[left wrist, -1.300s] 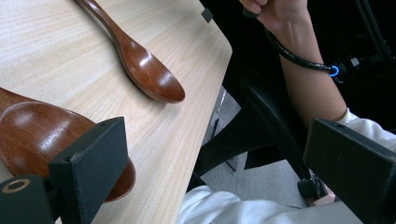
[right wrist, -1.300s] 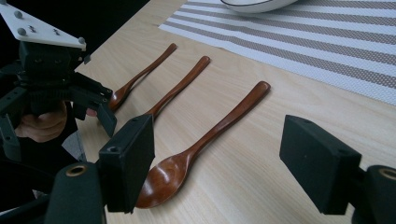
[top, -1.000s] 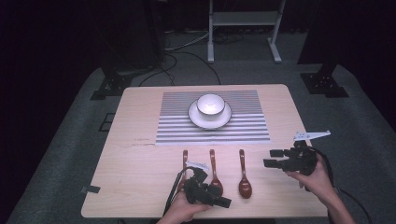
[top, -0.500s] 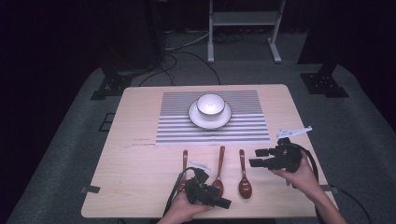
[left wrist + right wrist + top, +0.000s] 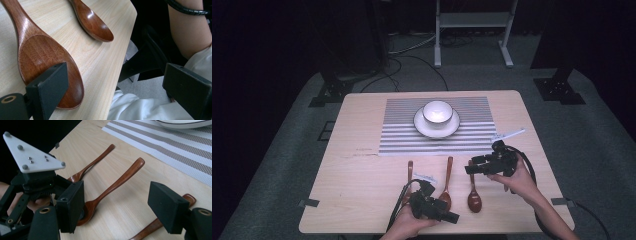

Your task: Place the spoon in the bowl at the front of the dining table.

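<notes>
Your left gripper (image 5: 451,217), frame bottom, jaws open, hides middle spoon (image 5: 445,184) bowl. Right gripper (image 5: 470,168) open, empty, covers right spoon (image 5: 473,197) handle top. Left spoon (image 5: 410,172) bowl hidden.
</notes>
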`<act>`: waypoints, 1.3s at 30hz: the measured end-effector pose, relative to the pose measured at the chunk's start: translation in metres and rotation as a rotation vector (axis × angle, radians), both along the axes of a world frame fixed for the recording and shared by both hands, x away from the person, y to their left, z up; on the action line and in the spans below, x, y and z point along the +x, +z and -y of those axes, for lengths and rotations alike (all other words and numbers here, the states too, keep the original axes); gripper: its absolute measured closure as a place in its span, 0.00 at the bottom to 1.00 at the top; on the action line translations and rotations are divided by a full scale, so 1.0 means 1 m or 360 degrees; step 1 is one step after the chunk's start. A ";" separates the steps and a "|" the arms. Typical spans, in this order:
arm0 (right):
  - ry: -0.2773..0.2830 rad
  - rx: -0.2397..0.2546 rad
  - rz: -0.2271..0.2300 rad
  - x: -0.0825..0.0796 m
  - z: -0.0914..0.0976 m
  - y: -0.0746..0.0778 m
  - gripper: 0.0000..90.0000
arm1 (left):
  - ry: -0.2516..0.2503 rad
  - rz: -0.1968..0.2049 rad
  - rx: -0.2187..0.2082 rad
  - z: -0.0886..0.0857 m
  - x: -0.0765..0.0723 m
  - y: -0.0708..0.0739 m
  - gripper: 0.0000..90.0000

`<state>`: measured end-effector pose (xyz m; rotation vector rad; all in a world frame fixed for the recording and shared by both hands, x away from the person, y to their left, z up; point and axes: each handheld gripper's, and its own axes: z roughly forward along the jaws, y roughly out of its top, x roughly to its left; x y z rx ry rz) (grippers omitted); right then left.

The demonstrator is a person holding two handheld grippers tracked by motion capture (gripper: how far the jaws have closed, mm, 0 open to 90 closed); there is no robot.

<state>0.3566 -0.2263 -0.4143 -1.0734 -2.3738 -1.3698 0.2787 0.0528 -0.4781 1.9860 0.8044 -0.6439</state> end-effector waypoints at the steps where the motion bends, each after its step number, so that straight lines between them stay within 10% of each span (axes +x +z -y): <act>1: 0.0002 0.0003 -0.0008 0.002 -0.001 0.000 0.31 | 0.0000 -0.0001 -0.0001 0.000 0.000 0.000 0.06; 39: -0.0093 -0.0227 -0.0117 0.039 -0.059 -0.036 0.47 | 0.0005 0.0020 0.0001 0.001 -0.001 0.000 0.06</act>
